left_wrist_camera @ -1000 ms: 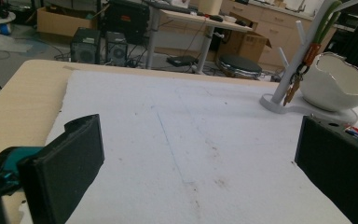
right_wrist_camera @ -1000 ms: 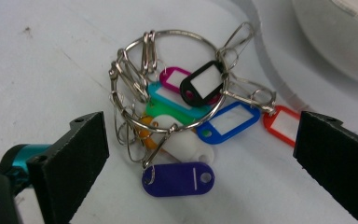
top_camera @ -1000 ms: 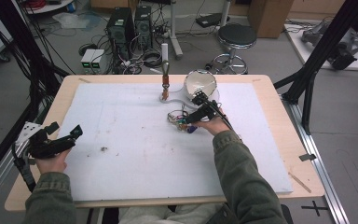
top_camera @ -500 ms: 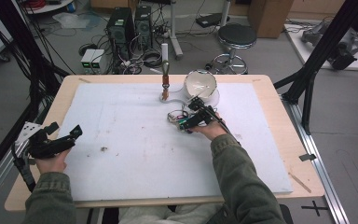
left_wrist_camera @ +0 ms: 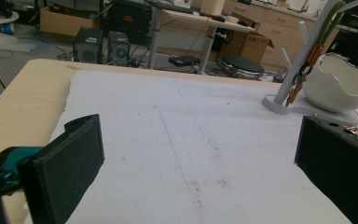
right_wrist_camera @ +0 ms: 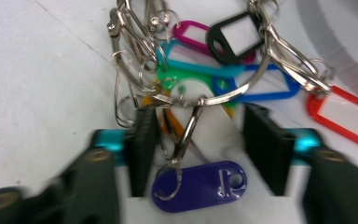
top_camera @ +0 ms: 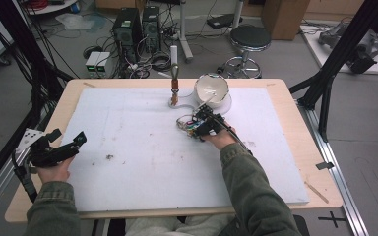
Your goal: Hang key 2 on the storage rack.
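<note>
Beside the one white bowl [top_camera: 211, 91] on the table [top_camera: 295, 147] stands one white key stand [top_camera: 174, 78] and lies one bunch of key tags [right_wrist_camera: 205, 70]. In it show seven tags: one purple [right_wrist_camera: 199, 185], red [right_wrist_camera: 342, 116], blue [right_wrist_camera: 265, 84], black [right_wrist_camera: 235, 35], pink [right_wrist_camera: 186, 33], teal [right_wrist_camera: 186, 56], green [right_wrist_camera: 179, 86]. Two grippers work there: left [top_camera: 64, 146], right [top_camera: 197, 123].

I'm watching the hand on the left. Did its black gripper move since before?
No. The left gripper sits at the same spot by the white foam mat's left edge, jaws open.

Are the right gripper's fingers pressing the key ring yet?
Cannot tell. In the right gripper view the right gripper has just been closing around the key ring; the right finger stands clear, but contact at the blurred left finger is unclear.
</note>
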`<act>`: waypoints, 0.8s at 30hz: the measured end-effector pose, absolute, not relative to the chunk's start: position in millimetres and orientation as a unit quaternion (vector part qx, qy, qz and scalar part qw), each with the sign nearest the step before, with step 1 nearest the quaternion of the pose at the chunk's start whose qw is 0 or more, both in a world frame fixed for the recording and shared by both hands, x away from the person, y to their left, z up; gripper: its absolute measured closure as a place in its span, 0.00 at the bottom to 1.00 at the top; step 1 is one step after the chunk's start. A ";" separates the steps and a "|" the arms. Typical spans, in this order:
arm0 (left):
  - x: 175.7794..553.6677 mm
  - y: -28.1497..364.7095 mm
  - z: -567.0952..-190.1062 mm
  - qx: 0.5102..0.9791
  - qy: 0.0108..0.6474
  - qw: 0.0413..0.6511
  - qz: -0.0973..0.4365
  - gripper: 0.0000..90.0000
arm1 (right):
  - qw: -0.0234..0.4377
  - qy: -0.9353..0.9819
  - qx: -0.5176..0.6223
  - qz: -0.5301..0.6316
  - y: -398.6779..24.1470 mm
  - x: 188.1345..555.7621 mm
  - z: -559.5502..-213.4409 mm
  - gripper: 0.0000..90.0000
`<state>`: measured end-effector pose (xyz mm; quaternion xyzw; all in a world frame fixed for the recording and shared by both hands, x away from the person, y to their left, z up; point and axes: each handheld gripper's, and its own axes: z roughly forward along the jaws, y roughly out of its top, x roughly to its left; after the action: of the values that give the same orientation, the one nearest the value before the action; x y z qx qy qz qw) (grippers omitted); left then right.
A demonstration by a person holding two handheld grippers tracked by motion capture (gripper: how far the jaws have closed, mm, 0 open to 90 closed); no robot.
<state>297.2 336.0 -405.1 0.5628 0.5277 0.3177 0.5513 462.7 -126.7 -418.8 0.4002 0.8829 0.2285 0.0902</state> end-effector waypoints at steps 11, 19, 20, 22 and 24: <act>296.8 336.0 -404.8 0.561 0.528 0.552 0.319 0.02 | 0.067 0.872 0.411 0.258 -139.2 461.7 -409.0 0.93; 296.9 336.0 -404.9 0.561 0.528 0.552 0.319 0.02 | 0.068 0.874 0.397 0.271 -139.3 458.3 -403.1 0.94; 297.0 336.0 -404.9 0.561 0.527 0.552 0.319 0.02 | 0.066 0.873 0.399 0.273 -139.1 457.4 -401.8 0.94; 297.1 336.0 -405.0 0.562 0.528 0.552 0.318 0.02 | 0.065 0.873 0.395 0.280 -140.3 455.8 -397.4 0.94; 297.2 335.6 -405.0 0.561 0.527 0.552 0.319 0.02 | 0.068 0.870 0.396 0.287 -141.6 454.5 -393.8 0.94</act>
<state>297.2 335.6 -405.0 0.5615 0.5272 0.3187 0.5525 454.5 -141.6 -393.8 0.3960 0.8697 0.2866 0.0684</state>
